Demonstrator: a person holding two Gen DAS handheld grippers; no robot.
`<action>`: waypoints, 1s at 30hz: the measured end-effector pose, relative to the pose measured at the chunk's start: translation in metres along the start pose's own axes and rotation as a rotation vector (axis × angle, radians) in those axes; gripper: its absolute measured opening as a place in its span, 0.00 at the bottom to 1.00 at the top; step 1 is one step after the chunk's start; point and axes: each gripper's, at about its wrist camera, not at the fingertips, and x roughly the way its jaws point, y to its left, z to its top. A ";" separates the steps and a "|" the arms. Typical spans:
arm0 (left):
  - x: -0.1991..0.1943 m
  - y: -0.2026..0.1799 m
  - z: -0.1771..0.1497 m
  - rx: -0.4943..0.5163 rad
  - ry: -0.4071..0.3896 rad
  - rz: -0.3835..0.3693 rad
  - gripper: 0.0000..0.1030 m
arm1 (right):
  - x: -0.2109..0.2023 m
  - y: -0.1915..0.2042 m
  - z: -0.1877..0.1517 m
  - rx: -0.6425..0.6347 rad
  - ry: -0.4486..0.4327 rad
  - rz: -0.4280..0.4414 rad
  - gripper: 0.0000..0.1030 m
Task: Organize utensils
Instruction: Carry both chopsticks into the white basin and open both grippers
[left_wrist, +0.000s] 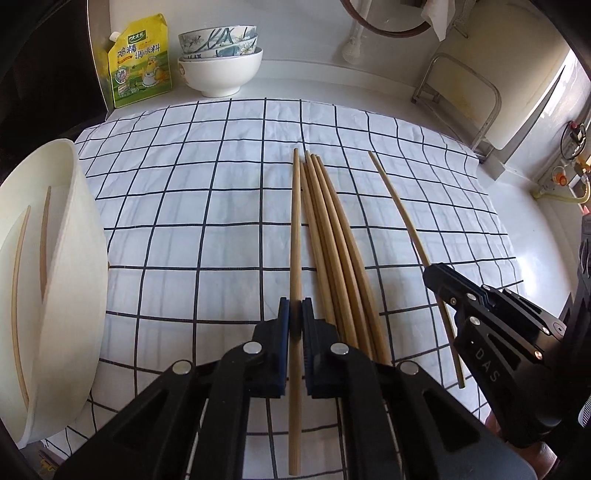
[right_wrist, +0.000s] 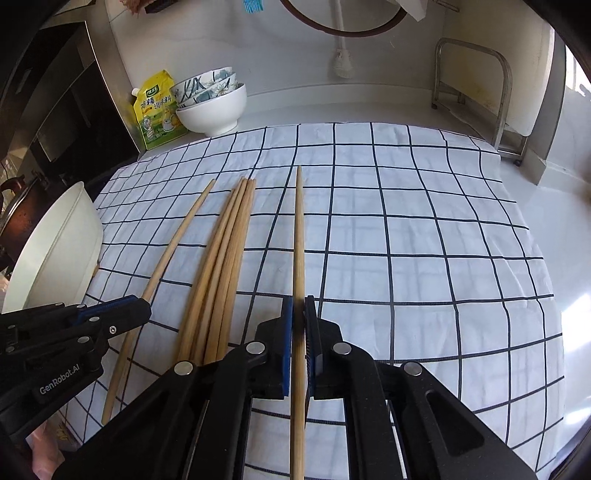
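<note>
Wooden chopsticks lie on a checked cloth (left_wrist: 192, 206). My left gripper (left_wrist: 295, 314) is shut on one chopstick (left_wrist: 295, 221) at the left of the bunch. My right gripper (right_wrist: 299, 314) is shut on another single chopstick (right_wrist: 298, 229), which shows at the right in the left wrist view (left_wrist: 399, 206). A bunch of several chopsticks (left_wrist: 332, 229) lies between them, also in the right wrist view (right_wrist: 225, 251). A white holder (left_wrist: 55, 280) at the left holds two chopsticks (left_wrist: 44, 236). The right gripper shows in the left wrist view (left_wrist: 432, 275); the left one in the right wrist view (right_wrist: 142, 306).
Stacked bowls (left_wrist: 221, 59) and a yellow seasoning pouch (left_wrist: 142, 59) stand at the back left by the wall. A metal rack (left_wrist: 458, 96) with a cutting board stands at the back right. White counter (left_wrist: 524, 206) borders the cloth on the right.
</note>
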 end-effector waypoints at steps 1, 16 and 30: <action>-0.006 0.000 0.000 -0.001 -0.009 -0.003 0.07 | -0.004 0.002 0.000 0.001 -0.005 0.008 0.06; -0.120 0.077 0.004 -0.100 -0.227 0.024 0.07 | -0.053 0.102 0.034 -0.107 -0.118 0.178 0.06; -0.144 0.214 -0.025 -0.298 -0.276 0.133 0.07 | -0.015 0.253 0.042 -0.301 -0.037 0.312 0.06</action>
